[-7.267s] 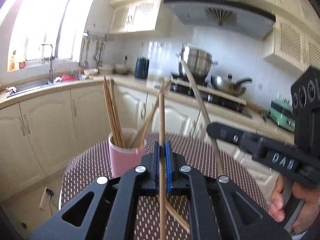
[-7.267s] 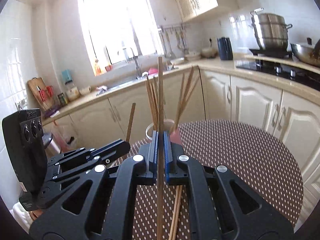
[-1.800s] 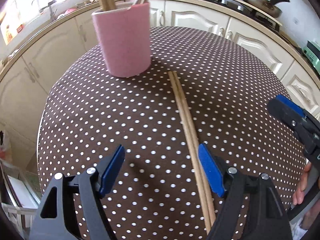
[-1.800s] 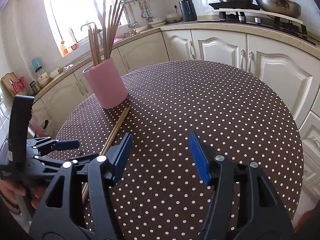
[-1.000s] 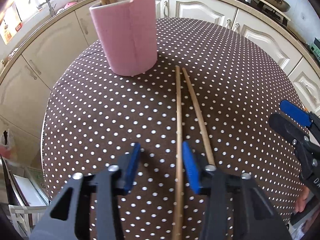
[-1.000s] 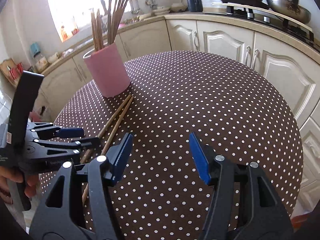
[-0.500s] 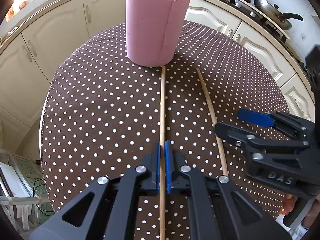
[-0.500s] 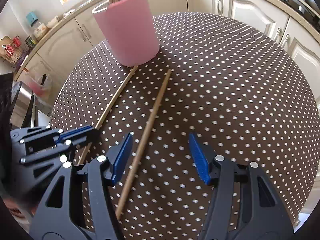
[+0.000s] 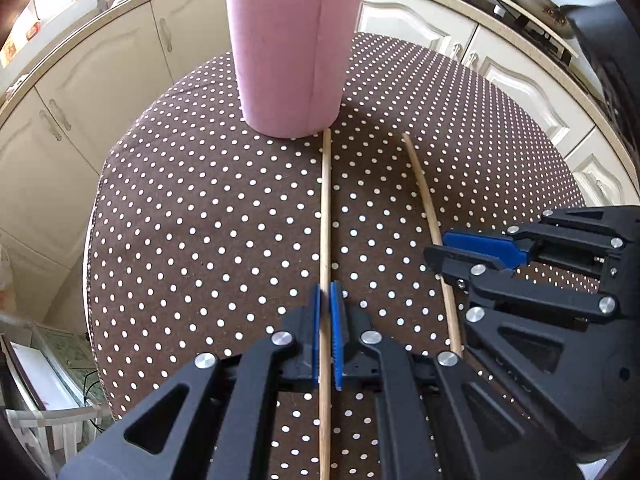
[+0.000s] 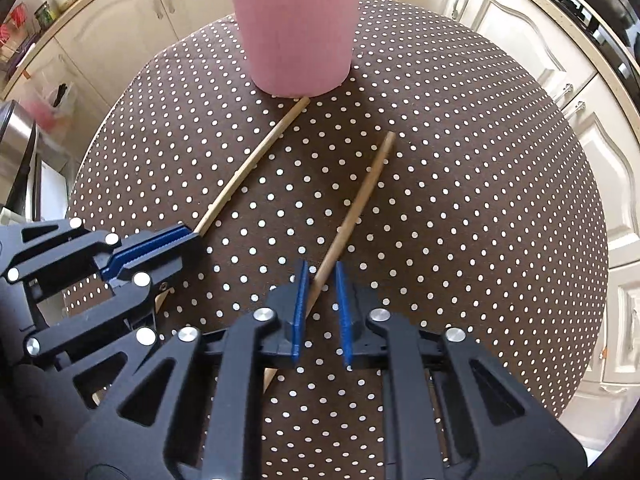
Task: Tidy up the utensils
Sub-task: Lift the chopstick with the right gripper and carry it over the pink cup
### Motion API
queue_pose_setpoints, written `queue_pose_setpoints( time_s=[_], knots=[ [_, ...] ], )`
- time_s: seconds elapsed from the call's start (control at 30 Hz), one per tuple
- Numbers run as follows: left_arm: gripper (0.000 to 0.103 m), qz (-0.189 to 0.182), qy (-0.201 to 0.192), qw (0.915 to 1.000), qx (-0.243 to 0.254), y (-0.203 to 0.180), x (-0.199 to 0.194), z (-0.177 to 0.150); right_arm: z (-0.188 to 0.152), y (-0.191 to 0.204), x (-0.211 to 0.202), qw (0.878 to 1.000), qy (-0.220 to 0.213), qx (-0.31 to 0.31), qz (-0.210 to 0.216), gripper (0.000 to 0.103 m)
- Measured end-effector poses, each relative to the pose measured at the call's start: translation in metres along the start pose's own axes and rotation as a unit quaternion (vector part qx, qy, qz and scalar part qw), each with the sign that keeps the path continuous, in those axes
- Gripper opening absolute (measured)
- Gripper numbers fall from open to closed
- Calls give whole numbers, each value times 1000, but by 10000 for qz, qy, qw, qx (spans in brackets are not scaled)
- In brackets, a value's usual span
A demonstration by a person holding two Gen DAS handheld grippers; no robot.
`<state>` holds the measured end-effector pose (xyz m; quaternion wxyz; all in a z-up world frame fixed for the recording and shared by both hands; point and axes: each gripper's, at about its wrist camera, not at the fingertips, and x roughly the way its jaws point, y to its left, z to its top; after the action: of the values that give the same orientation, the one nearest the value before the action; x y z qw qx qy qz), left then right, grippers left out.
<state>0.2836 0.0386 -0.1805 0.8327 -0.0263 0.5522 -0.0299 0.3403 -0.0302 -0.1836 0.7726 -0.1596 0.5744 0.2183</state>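
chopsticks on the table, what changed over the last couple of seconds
The two chopsticks lay side by side; now they lie apart. The left gripper has shut on the left chopstick, whose far tip sits by the pink holder. The right gripper came down over the other chopstick, and its jaws have just been closing around it, with a gap still showing. The holder stayed on the dotted table.
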Motion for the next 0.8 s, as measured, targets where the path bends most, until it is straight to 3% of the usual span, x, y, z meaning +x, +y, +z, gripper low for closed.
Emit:
queue_pose_setpoints(
  time_s=[0.2, 0.33, 0.6, 0.8],
  knots=[
    [6, 27, 318, 9994, 128, -5, 8, 19, 2, 2, 0, 9999, -6, 125, 119, 6],
    [6, 24, 280, 9995, 130, -8, 12, 23, -6, -9, -2, 9995, -108, 153, 240, 6],
    [5, -350, -136, 9992, -133, 2, 9, 12, -30, -15, -16, 9956, -525, 203, 743, 6],
    [5, -632, -796, 9948, -110, 4, -16, 6, -44, -31, -46, 9871, -1114, 347, 1092, 6]
  ],
)
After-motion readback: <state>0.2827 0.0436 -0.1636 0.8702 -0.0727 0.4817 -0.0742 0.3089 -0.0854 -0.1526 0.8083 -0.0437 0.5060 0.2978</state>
